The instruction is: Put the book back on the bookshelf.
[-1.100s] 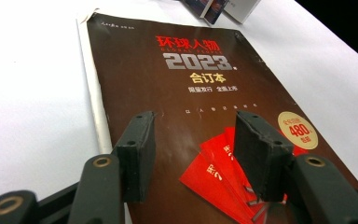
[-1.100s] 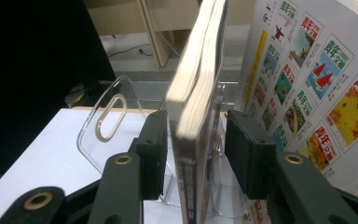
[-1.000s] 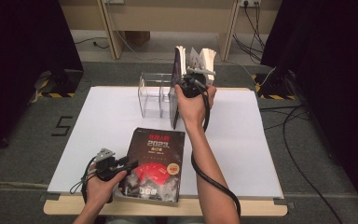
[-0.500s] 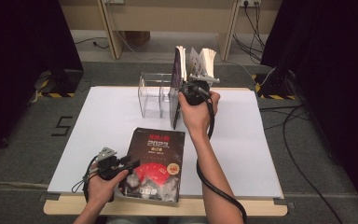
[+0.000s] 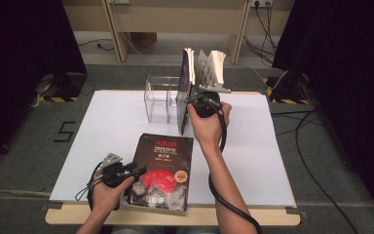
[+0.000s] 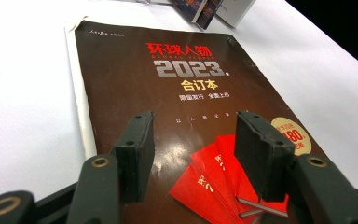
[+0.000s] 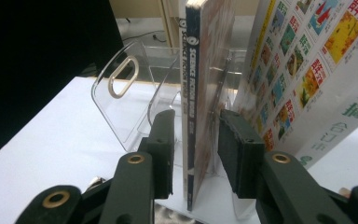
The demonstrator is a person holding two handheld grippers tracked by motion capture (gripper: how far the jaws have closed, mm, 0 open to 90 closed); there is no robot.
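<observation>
A white table (image 5: 102,126) is spreading out beneath both of the person's forearms, which are reaching in from the near edge. Ahead of the right gripper (image 5: 200,101), a clear acrylic book rack (image 5: 158,100) is standing toward the far side, with a colourful book (image 7: 307,70) leaning to the right of the jaws. A thin upright magazine (image 7: 200,93) is standing in the rack, its dark spine facing the right gripper and sitting directly between the two jaws. The right arm is stretching far forward, wrist level, hand wrapped around the gripper body, cable trailing back along the forearm. Its jaws have just been closing around the magazine; narrow gaps are showing on both sides of it, so the pads are not pressing on it yet.

Directly under and ahead of the left gripper (image 6: 193,140), a large dark-covered book (image 6: 168,93) is lying flat near the table's front edge. The left hand (image 5: 108,187) is resting low over the book's near left corner, pointing its gripper forward and to the right across the cover. Those jaws are standing wide apart with nothing between them, hovering just above the red fan design printed on the cover.
</observation>
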